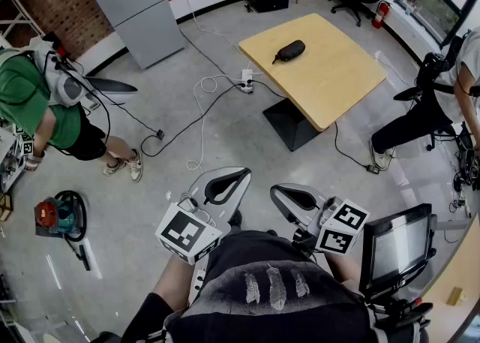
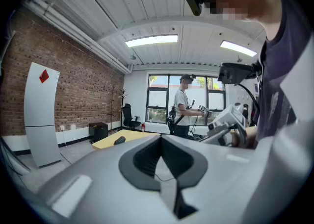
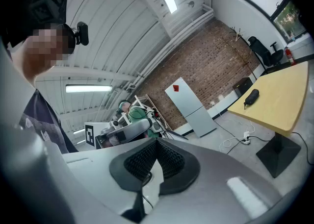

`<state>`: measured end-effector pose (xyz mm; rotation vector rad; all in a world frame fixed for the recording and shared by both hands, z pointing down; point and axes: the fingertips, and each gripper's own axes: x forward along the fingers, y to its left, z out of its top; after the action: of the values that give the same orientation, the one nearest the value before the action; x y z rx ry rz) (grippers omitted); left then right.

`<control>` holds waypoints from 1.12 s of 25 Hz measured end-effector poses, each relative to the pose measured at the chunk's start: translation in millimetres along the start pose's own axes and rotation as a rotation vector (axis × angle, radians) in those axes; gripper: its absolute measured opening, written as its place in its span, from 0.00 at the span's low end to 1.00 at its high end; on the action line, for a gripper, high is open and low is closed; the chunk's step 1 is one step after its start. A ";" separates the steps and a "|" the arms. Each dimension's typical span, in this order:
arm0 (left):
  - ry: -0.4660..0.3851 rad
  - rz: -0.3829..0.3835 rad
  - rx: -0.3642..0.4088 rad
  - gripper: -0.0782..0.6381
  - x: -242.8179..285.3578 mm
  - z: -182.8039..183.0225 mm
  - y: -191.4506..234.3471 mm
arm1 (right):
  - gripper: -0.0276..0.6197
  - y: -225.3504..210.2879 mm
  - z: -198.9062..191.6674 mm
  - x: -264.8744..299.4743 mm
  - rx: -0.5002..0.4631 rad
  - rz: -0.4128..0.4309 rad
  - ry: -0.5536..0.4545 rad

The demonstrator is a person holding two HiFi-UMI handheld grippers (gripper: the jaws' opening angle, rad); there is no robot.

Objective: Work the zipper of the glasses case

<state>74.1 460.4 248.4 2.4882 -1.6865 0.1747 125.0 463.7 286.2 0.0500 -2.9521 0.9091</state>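
A dark glasses case lies on a yellow-topped table across the room, far from both grippers. It shows small in the left gripper view and in the right gripper view. My left gripper is held close to the body at lower centre, shut and empty. My right gripper sits beside it, also shut with nothing in it. The two grippers point at each other's side, level, well short of the table.
Cables and a power strip lie on the grey floor between me and the table. A person in green stands at left near a vacuum. Another person is at right. A monitor stands at lower right. A grey cabinet leans on the brick wall.
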 end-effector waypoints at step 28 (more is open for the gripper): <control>0.012 -0.079 -0.029 0.11 55.0 -12.2 169.9 | 0.05 -89.1 50.5 144.5 -0.029 -0.023 -0.011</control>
<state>-63.7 349.9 277.0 2.5214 -1.5720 0.1556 -17.1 359.4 303.1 0.0874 -2.9677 0.8658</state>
